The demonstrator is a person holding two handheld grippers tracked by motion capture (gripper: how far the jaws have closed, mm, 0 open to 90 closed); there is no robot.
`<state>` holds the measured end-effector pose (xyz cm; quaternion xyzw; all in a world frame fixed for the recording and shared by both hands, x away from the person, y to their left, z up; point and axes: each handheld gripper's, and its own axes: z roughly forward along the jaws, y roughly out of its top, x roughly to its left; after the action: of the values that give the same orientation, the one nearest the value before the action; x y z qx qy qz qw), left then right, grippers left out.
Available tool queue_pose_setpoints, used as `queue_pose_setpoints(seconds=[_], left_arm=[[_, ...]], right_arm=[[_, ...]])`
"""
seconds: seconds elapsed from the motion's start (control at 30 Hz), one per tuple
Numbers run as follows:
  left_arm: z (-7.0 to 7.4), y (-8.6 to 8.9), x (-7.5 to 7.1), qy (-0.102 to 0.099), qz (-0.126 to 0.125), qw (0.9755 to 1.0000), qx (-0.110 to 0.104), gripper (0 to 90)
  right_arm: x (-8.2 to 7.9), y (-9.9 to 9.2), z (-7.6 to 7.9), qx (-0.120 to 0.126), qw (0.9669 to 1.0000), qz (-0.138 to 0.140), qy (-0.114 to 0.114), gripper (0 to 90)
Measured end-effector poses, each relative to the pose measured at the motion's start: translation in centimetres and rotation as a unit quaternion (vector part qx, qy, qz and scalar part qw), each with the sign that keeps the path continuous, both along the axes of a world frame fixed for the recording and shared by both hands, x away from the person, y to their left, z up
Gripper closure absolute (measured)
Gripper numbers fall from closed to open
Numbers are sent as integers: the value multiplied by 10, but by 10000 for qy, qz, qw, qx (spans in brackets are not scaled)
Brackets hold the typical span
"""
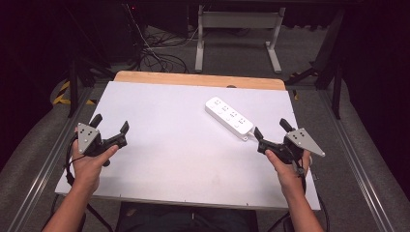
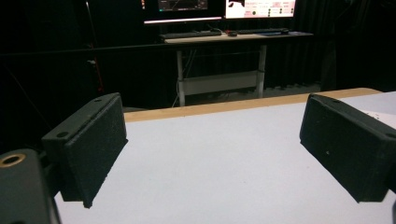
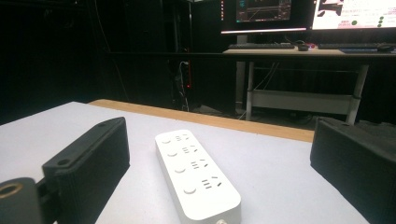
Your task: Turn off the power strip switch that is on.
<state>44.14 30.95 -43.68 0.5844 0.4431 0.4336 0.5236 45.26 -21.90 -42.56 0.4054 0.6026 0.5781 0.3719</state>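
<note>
Two grippers hover over the white table (image 1: 159,159), one in each hand. Nearest the person, the left gripper (image 1: 112,123) sits at about 8 o'clock on the table, its jaws spread wide with nothing between them. The right gripper (image 1: 270,130) sits at about 4 o'clock, jaws likewise spread and empty.

Just beyond the right gripper, at roughly 2 o'clock on the table, lies a white power strip (image 1: 229,117), flat, sockets facing up. Its long axis runs from 10 to 4 o'clock in the high view, the near end toward the right gripper and close to its left jaw, not touching. Nothing stands between them.

The right gripper view shows the power strip (image 3: 196,175) lying lengthwise between the jaws, four rows of sockets plain. The left gripper view shows bare table (image 2: 210,163) between its jaws.

Farther off, past the table's wooden far edge (image 1: 198,79), both gripper views show a desk (image 3: 299,52) with lit monitors (image 3: 261,14) and keyboards; the high view shows its legs and cables (image 1: 159,48) on the floor.
</note>
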Motion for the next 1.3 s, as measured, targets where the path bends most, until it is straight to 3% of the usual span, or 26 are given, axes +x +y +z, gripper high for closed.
queue_pose_setpoints(seconds=[0.3,1.3], left_arm=[[1,-3,-3,-34,-89,10000,22,77],[2,1,-7,-52,-21,10000,-66,78]], right_arm=[[-3,-1,-1,-16,10000,-46,86,60],[-5,-4,-3,-37,9998,-95,143,64]])
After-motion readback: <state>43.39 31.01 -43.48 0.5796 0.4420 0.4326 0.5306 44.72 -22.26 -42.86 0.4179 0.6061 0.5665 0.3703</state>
